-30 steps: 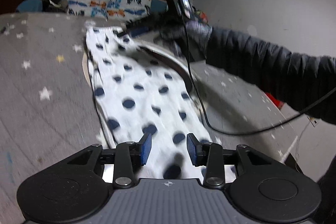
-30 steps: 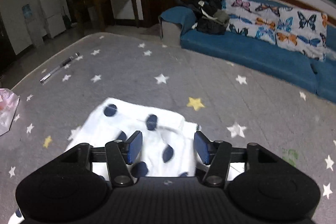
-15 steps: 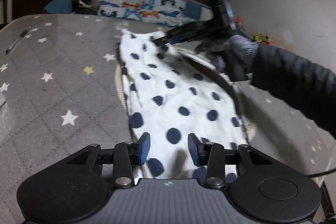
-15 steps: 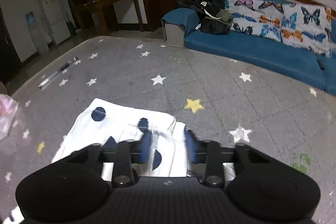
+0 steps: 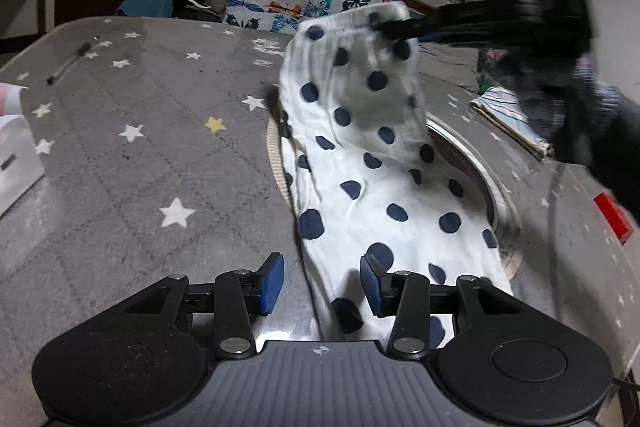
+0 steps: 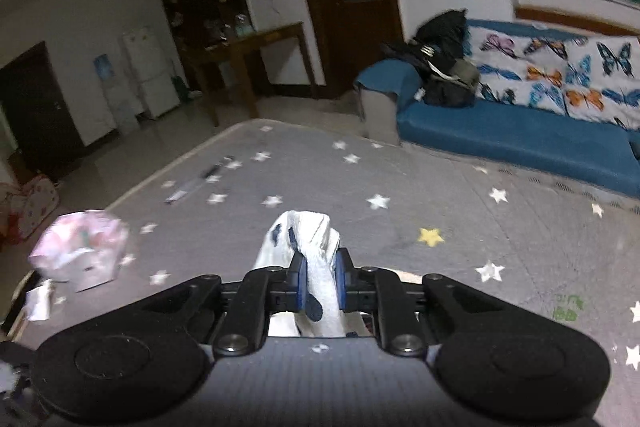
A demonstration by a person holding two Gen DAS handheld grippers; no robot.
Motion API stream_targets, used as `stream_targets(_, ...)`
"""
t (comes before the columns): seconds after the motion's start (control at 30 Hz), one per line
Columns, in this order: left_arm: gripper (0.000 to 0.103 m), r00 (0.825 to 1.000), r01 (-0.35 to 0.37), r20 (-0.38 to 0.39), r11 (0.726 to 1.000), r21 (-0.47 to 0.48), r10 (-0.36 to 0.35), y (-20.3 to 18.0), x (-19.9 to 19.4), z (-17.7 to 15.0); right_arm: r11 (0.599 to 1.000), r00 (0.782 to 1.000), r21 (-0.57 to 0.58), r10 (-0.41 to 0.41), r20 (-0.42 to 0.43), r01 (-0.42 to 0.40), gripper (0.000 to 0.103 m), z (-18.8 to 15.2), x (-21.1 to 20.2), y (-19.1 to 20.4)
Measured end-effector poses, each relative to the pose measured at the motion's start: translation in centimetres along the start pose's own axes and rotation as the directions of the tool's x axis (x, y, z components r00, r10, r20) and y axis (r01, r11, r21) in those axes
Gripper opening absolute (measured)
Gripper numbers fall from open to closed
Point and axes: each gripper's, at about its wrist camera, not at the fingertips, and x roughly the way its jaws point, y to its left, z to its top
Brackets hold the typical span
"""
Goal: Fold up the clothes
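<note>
Home living room, blue sofa point(image 6: 520, 135), butterfly cushions point(image 6: 560, 79), white fridge point(image 6: 150, 75), star-patterned quilt point(image 6: 400, 219)

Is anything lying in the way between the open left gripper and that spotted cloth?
Nothing visible. The left gripper is open right at the near end of the cloth, whose edge already lies between its fingers. The right gripper has the far end pinched and lifted.

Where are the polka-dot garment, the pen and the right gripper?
polka-dot garment point(image 5: 372, 183): left wrist view, flat middle.
pen point(image 5: 68, 63): left wrist view, mid-barrel.
right gripper point(image 6: 320, 277): right wrist view, between fingertips, shut on the garment.
</note>
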Motion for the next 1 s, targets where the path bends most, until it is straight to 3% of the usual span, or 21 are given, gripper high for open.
stream_targets(0.17,0.047,1.0,-0.026,0.013,1.0,-0.012,0.026,0.2,-1.3,-0.9,0.997,0.997,-0.035,0.068,0.021,-0.067,0.013,-1.0,-4.8,3.3)
stream_targets(0.33,0.048,0.998,-0.046,0.034,0.999,-0.02,0.047,0.2,-2.9,-1.9,0.987,0.989,-0.058,0.149,0.007,-0.149,0.013,-4.2,-9.4,6.9)
stream_targets(0.6,0.048,0.995,-0.065,0.078,0.998,-0.027,0.067,0.5,-5.6,-2.8,0.949,0.954,-0.112,0.288,-0.08,-0.296,0.013,-10.8,-14.7,12.2)
stream_targets(0.8,0.049,0.991,-0.078,0.11,0.996,-0.034,0.081,0.7,-7.7,-3.2,0.905,0.938,-0.253,0.311,-0.153,-0.342,0.013,-16.0,-17.1,15.1)
stream_targets(1.0,0.049,0.986,-0.057,0.158,0.998,0.003,0.055,-0.6,-9.5,-2.7,0.887,0.927,-0.272,0.348,-0.14,-0.374,0.013,-18.1,-19.1,16.1)
